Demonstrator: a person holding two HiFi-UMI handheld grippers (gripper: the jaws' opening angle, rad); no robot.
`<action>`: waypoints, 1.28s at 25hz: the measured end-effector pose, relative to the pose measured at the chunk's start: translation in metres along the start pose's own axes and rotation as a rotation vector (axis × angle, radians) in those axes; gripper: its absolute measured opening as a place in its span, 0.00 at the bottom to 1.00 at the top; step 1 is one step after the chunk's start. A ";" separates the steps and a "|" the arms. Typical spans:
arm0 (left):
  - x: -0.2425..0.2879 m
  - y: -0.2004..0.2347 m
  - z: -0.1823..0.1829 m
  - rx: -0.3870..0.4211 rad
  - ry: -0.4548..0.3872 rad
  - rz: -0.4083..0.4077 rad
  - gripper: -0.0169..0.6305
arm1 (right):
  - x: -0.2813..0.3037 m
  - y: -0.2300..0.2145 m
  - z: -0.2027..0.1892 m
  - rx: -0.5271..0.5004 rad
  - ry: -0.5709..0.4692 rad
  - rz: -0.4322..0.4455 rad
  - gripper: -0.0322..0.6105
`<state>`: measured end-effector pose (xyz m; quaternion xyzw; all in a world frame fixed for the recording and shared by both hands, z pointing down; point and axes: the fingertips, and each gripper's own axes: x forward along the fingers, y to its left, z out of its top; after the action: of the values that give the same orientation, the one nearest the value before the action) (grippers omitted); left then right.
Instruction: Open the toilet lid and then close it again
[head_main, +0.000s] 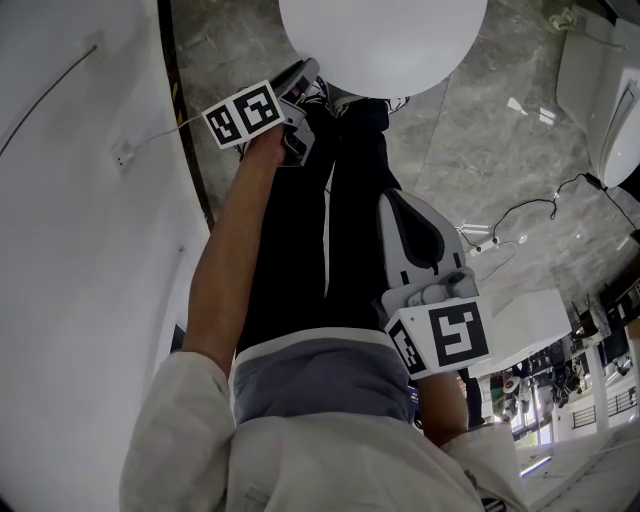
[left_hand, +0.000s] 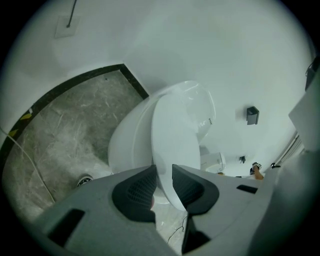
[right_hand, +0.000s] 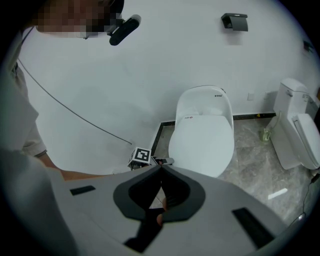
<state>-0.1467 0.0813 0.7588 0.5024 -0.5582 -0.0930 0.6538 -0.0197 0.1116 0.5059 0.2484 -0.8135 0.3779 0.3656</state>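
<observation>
Two tools show in the head view: the left tool (head_main: 305, 80) reaches the near rim of the white oval plastic toilet lid (head_main: 385, 40), while the right tool (head_main: 390, 197) hangs back beside the person's dark trouser leg (head_main: 300, 250). Only the left gripper view shows the grip, with its jaws clamped on the lid's front edge. The right gripper view shows its own jaws together on nothing. It also shows the whole toilet (right_hand: 205, 102) against the white wall (right_hand: 150, 75), lid lying low over it, and a second white toilet (right_hand: 295, 130) on the grey marble floor (right_hand: 260, 165).
</observation>
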 end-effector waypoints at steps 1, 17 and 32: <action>-0.002 -0.003 0.000 0.004 -0.005 -0.009 0.17 | -0.001 0.000 0.001 0.000 -0.003 0.000 0.06; -0.021 -0.036 0.010 0.011 -0.018 -0.037 0.13 | -0.024 0.006 0.026 -0.027 -0.041 -0.009 0.07; -0.039 -0.069 0.024 -0.022 -0.024 -0.034 0.11 | -0.059 0.020 0.055 -0.027 -0.115 -0.007 0.07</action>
<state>-0.1494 0.0614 0.6785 0.5033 -0.5562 -0.1163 0.6509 -0.0201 0.0877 0.4266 0.2677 -0.8373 0.3507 0.3229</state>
